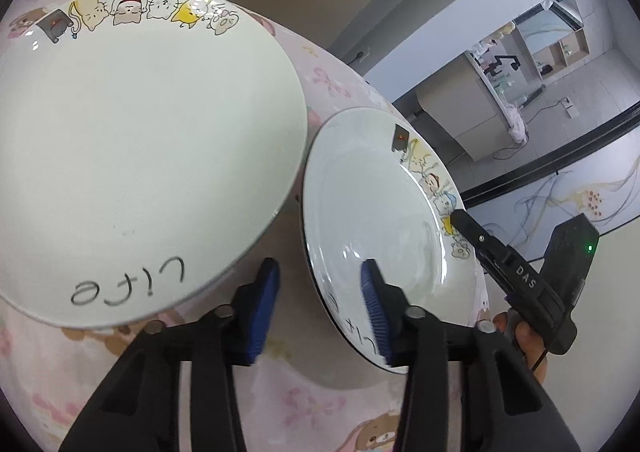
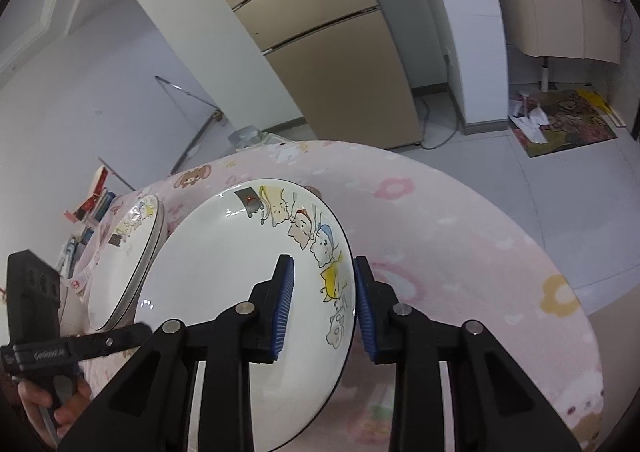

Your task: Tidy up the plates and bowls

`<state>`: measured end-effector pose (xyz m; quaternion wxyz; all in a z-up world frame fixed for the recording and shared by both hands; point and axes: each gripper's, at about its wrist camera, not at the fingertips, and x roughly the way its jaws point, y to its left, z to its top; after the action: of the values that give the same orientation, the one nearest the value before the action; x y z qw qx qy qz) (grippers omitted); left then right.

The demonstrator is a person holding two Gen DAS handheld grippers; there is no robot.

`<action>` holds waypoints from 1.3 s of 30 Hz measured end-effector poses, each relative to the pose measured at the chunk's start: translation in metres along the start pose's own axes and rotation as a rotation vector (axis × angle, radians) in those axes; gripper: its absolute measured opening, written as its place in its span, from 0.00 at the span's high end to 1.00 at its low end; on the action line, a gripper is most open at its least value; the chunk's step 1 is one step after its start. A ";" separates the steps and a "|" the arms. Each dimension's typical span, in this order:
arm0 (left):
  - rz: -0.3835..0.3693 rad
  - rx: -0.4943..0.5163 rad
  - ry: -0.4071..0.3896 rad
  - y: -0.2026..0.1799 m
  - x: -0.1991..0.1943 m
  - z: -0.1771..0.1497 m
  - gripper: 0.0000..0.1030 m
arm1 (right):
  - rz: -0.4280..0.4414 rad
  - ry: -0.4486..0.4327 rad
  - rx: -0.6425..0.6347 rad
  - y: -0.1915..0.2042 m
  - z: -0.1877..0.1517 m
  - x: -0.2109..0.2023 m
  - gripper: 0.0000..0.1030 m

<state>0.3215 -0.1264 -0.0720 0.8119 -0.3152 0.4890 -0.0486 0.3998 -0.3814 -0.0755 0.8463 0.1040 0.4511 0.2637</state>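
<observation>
Two white plates with cartoon cats and the word "Life" lie on a pink patterned tablecloth (image 1: 304,396). The larger one (image 1: 140,155) is at the left; it also shows in the right wrist view (image 2: 120,268). The second plate (image 1: 372,219) sits to its right. My left gripper (image 1: 322,312) is open; its jaws straddle the near rim of the second plate without closing on it. My right gripper (image 2: 324,308) is open; its jaws straddle the far rim of the same plate (image 2: 224,292), over the cat drawings.
The round table's edge (image 2: 520,252) drops to a grey tiled floor. A beige fridge (image 2: 332,51) and white wall stand behind. A patterned mat (image 2: 568,119) lies on the floor. A counter with clutter (image 1: 500,91) is far off.
</observation>
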 end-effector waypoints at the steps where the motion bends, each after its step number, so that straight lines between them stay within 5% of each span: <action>1: -0.007 0.003 -0.008 0.001 0.002 0.001 0.63 | 0.016 0.009 0.007 -0.002 -0.001 0.003 0.75; 6: -0.006 0.002 -0.025 0.002 0.008 0.002 0.87 | 0.043 0.016 0.014 -0.010 -0.003 0.011 0.82; 12: -0.002 0.031 -0.032 -0.002 0.012 0.003 0.88 | 0.085 -0.002 0.100 -0.021 -0.006 0.012 0.89; 17: 0.016 0.068 0.000 -0.005 0.007 0.007 0.88 | 0.019 -0.039 0.031 -0.005 -0.007 0.003 0.88; 23: -0.014 0.147 -0.036 -0.018 -0.016 0.007 0.88 | 0.041 -0.093 0.059 0.001 -0.008 -0.023 0.89; 39: -0.096 0.246 -0.207 -0.010 -0.144 0.016 0.88 | 0.033 -0.262 -0.063 0.100 0.000 -0.093 0.89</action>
<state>0.2626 -0.0708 0.0488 0.8872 -0.2396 0.3775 -0.1140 0.3222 -0.3472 0.0315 0.8963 0.1181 0.3264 0.2759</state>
